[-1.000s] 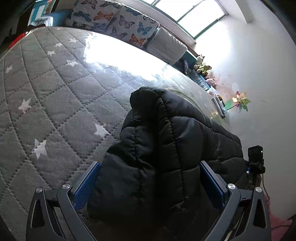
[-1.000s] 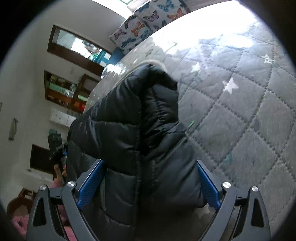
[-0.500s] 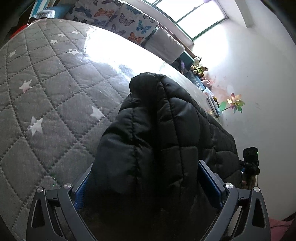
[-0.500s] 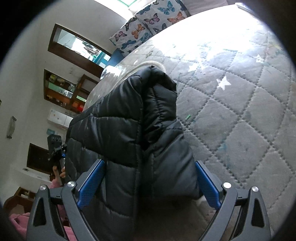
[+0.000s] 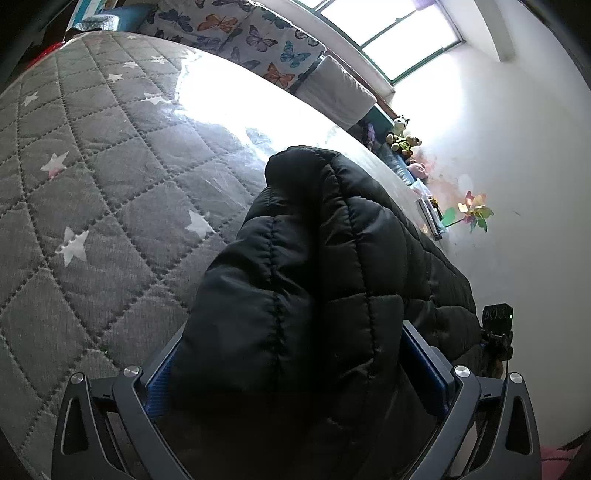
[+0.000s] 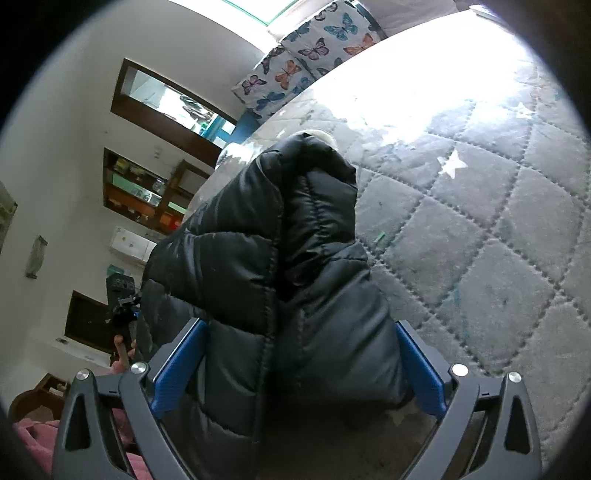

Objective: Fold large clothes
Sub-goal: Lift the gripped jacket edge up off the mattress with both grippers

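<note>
- Black quilted jacket [image 5: 314, 277] lies bunched on the grey star-patterned mattress [image 5: 92, 192], filling the near middle of both wrist views and running toward the far side; its folded bulk hides the mattress behind it and most of each tool's blue pads.
- Left gripper [image 5: 295, 354] has its jaws set wide with a thick fold of the jacket between them, the padding pressing against both blue pads; whether the pads truly pinch it or only flank it cannot be told.
- Right gripper [image 6: 295, 350] stands likewise, jaws wide, the jacket's padded edge packed between the blue pads and touching both; a firm hold cannot be confirmed.
- Around, far side: butterfly-print cushions [image 5: 236, 33] and a pale bolster [image 5: 336, 92] line the far edge of the mattress under a bright window [image 5: 388, 33]; glare washes out the far mattress surface.
- Only the left view shows small soft toys [image 5: 400, 138] and a coloured pinwheel [image 5: 474, 214] by the white wall on the right.
- Only the right view shows a wooden shelf unit [image 6: 144, 192] and a dark-framed opening [image 6: 166, 107] on the left wall, a pale fur trim [image 6: 321, 136] at the jacket's far tip, and pink cloth [image 6: 33, 435] at near left.
</note>
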Demonstrator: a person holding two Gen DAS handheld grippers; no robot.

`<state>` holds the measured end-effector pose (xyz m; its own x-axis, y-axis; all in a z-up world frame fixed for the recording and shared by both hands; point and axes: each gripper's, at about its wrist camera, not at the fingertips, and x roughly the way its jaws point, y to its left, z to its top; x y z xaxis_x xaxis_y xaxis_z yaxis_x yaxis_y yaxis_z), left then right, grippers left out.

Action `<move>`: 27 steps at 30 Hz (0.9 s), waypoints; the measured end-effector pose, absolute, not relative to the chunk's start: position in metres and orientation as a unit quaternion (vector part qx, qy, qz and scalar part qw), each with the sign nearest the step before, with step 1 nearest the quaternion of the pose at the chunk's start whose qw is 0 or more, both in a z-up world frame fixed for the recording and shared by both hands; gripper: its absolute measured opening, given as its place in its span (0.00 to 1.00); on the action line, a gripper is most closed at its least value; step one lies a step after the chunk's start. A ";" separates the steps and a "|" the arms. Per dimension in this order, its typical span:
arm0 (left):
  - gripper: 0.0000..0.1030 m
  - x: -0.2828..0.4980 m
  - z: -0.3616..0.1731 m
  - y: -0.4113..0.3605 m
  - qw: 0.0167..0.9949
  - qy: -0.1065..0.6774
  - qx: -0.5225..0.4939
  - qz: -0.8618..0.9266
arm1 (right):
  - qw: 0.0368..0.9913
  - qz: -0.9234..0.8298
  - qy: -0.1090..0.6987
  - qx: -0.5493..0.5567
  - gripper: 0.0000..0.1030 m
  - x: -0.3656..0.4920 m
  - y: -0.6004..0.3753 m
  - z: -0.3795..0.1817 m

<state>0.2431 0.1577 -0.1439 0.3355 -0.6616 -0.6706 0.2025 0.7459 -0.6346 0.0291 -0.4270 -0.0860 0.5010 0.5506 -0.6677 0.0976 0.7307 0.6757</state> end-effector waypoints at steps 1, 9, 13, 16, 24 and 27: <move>1.00 0.243 -0.144 0.158 0.785 0.507 -0.226 -0.274 | 0.795 0.146 0.481 0.340 1.00 0.028 -0.428 -0.086; 1.00 0.242 -0.143 0.159 0.783 0.514 -0.226 -0.266 | 0.776 0.172 0.502 0.342 1.00 0.025 -0.431 -0.087; 1.00 0.241 -0.143 0.158 0.782 0.517 -0.231 -0.262 | 0.779 0.174 0.501 0.335 1.00 0.026 -0.426 -0.087; 1.00 0.238 -0.143 0.159 0.781 0.517 -0.237 -0.258 | 0.783 0.177 0.500 0.326 0.93 0.023 -0.416 -0.080; 1.00 0.229 -0.145 0.162 0.790 0.501 -0.242 -0.259 | 0.782 0.168 0.502 0.330 0.93 0.026 -0.423 -0.086; 1.00 0.229 -0.145 0.162 0.786 0.501 -0.248 -0.263 | 0.782 0.172 0.486 0.351 0.98 0.029 -0.425 -0.091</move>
<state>0.2292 0.1624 -0.1449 0.3601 -0.6617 -0.6576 0.1642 0.7389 -0.6536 0.0290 -0.4251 -0.0908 0.4681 0.6104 -0.6390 0.0713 0.6946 0.7158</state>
